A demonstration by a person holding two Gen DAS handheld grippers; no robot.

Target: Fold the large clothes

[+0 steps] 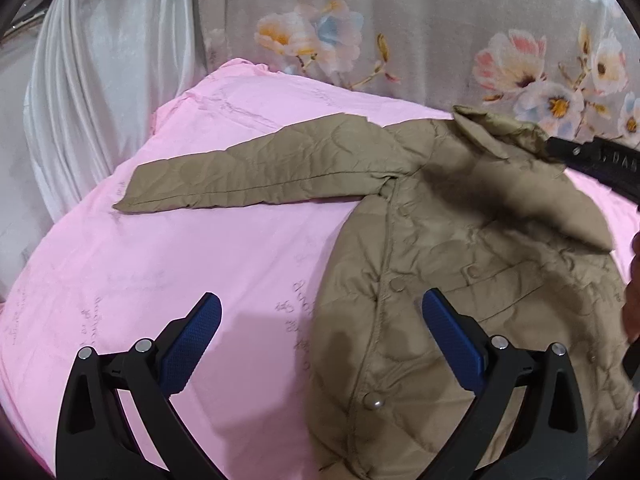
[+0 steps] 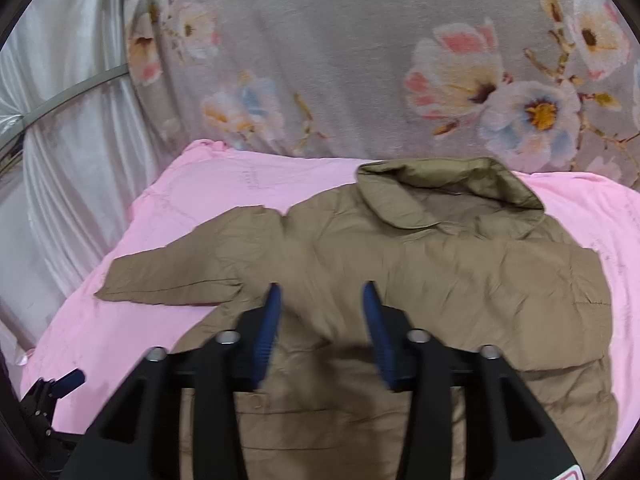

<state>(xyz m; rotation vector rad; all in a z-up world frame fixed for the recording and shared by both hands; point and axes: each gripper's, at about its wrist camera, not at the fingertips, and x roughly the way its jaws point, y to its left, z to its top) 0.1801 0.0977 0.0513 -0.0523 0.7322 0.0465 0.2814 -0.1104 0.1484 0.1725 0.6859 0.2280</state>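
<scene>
Left wrist view shows us our left hand-held gripper (image 1: 320, 344) released, its blue pads spread over the pink bed cover (image 1: 160, 264) and the hem of the tan quilted jacket (image 1: 460, 280). We see the jacket lying flat on the bed, collar toward the floral curtain (image 1: 420, 32), one sleeve (image 1: 256, 172) stretched toward the left edge. Our right hand-held gripper (image 2: 322, 332) hangs over it, released, holding nothing.

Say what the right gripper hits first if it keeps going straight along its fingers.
Most likely the tan jacket: the right gripper, jaws open and empty, points down at its chest panel just below the collar. Nothing shows between them, though depth is hard to judge through the fisheye.
</scene>
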